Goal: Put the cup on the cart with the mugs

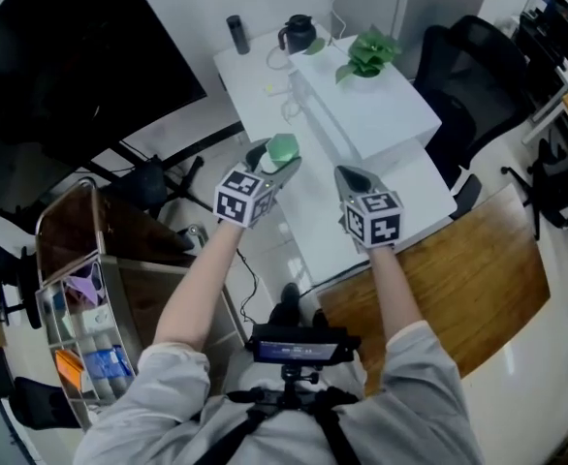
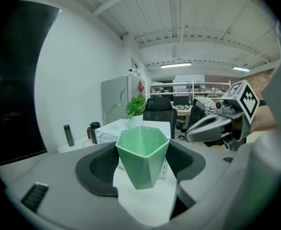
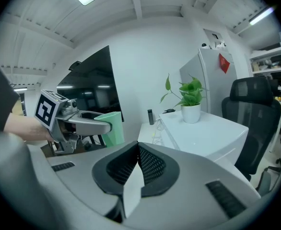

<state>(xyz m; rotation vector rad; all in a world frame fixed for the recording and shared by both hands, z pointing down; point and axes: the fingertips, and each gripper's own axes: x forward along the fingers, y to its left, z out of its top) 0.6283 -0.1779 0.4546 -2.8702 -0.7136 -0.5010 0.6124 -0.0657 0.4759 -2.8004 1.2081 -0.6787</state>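
A pale green faceted cup point(image 1: 283, 146) is held upright above the white table point(image 1: 410, 177), with my left gripper point(image 1: 280, 163) shut on it. In the left gripper view the cup point(image 2: 142, 157) sits between the two dark pads, which press on its sides. My right gripper point(image 1: 352, 175) hovers just right of it, over the table, shut with nothing between its jaws. In the right gripper view its pads point(image 3: 147, 164) meet at the tips, and the cup point(image 3: 111, 127) shows to the left. A wire cart point(image 1: 44, 303) stands at the lower left; I cannot make out mugs on it.
On the table stand a white box point(image 1: 381, 109) with a potted plant point(image 1: 366, 54), a dark kettle point(image 1: 298, 34) and a dark bottle point(image 1: 237, 34). A black office chair point(image 1: 478, 66) is at the right, a big black screen point(image 1: 71, 66) at the left.
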